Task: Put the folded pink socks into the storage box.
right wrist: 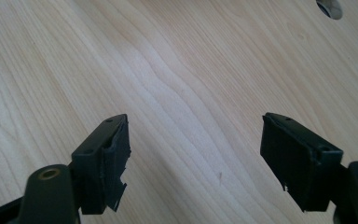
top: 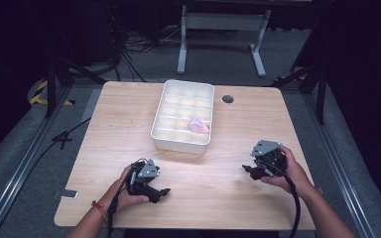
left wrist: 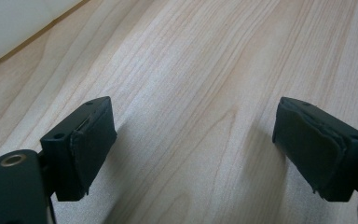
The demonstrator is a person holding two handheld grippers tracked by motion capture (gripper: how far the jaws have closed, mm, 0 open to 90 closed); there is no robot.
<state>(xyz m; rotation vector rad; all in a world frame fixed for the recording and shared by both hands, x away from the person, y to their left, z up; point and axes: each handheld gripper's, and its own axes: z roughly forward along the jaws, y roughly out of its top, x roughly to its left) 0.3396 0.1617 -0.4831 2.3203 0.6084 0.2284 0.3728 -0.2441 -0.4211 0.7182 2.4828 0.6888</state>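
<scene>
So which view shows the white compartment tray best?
The high view: the whole white compartment tray sits mid-table, its grid visible, with a pink item in one cell at its right side. The left gripper view catches just a blurred white corner; the right gripper view looks at bare tabletop.

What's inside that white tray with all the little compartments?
The white tray holds one crumpled pink thing in a compartment near its front right corner. The other compartments look empty, though the near wall hides the floors of the front row.
</scene>
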